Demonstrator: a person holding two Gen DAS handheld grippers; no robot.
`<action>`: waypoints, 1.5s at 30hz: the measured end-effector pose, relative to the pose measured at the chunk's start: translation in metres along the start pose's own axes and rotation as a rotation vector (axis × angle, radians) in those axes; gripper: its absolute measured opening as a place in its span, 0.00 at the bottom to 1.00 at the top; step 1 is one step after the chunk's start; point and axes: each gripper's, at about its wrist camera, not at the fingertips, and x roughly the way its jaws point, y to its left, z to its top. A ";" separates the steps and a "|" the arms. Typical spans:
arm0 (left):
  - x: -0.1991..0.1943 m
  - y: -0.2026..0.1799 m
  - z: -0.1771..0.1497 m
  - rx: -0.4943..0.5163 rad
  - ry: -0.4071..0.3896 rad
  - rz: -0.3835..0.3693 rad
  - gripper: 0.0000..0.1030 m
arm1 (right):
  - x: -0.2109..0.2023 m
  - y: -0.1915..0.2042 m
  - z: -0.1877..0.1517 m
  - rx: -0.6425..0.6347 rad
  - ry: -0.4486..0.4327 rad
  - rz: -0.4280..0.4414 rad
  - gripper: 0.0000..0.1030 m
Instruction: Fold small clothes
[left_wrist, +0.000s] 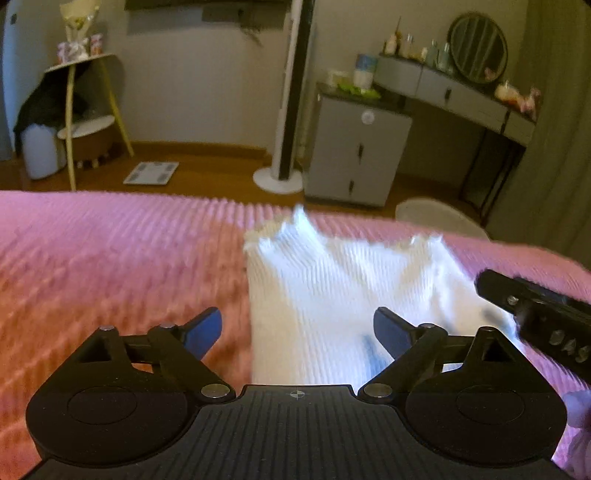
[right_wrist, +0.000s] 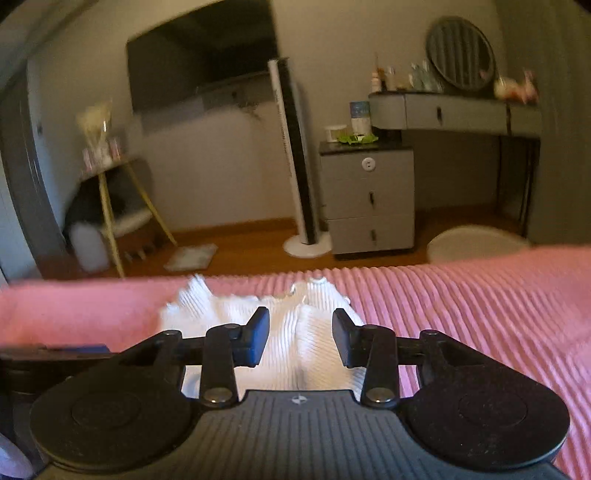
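Observation:
A small white ribbed knit garment (left_wrist: 332, 288) lies on the pink ribbed bedspread (left_wrist: 110, 258), its frilly edge toward the far side of the bed. My left gripper (left_wrist: 297, 332) is open just above the garment's near left part, its left finger over the bedspread. The right gripper's black body (left_wrist: 535, 310) shows at the right in the left wrist view. In the right wrist view my right gripper (right_wrist: 300, 339) is open and empty over the garment (right_wrist: 288, 325), which looks bunched in the middle.
Beyond the bed's far edge are a wooden floor, a white tower fan (right_wrist: 295, 155), a grey drawer cabinet (right_wrist: 369, 199), a dressing table with a round mirror (right_wrist: 458, 107), a small shelf stand (left_wrist: 88, 107), a scale (left_wrist: 151, 172) and a white stool (right_wrist: 480, 243).

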 end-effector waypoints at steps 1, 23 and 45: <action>0.010 0.000 -0.005 0.002 0.016 0.014 0.91 | 0.007 0.006 -0.003 -0.018 -0.001 -0.039 0.36; -0.033 0.009 -0.039 -0.002 -0.019 0.012 0.98 | -0.029 -0.012 -0.053 -0.043 -0.031 -0.132 0.64; -0.117 0.021 -0.098 0.016 0.165 0.046 0.98 | -0.095 0.007 -0.073 -0.134 0.275 -0.132 0.85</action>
